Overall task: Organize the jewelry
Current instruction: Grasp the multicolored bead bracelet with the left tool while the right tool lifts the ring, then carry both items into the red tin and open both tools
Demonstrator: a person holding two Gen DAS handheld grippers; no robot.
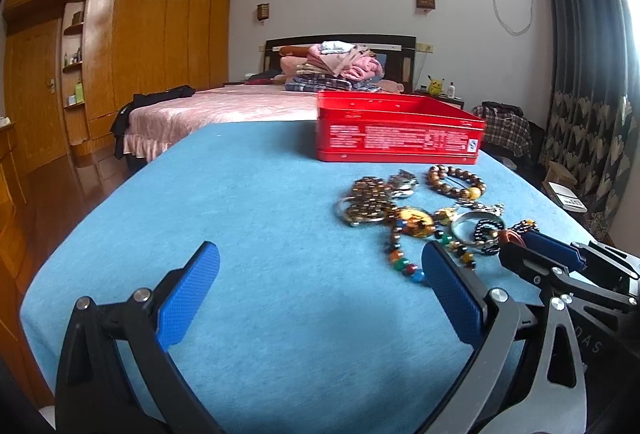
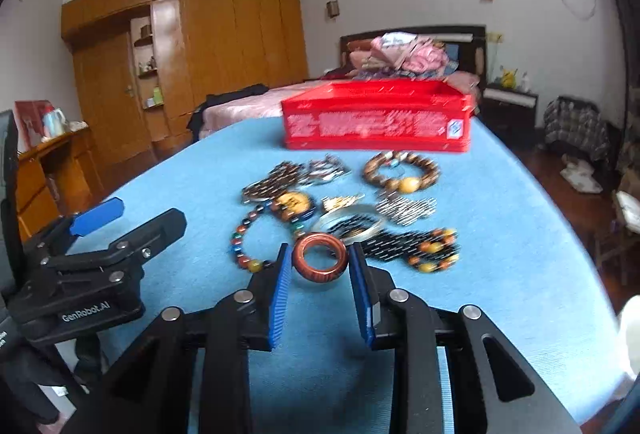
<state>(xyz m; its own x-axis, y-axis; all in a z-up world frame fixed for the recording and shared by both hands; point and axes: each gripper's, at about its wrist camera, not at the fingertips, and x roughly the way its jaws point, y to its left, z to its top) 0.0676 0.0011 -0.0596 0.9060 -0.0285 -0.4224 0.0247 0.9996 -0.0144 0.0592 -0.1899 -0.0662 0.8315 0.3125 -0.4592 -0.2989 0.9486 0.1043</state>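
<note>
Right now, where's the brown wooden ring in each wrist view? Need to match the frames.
Left wrist: brown ring at right edge of the jewelry pile, at the tips of the right tool, mostly hidden.
Right wrist: ring centre frame, between the right tool's blue pads.
Shared landmark: red tin beyond the jewelry on the blue cloth.
</note>
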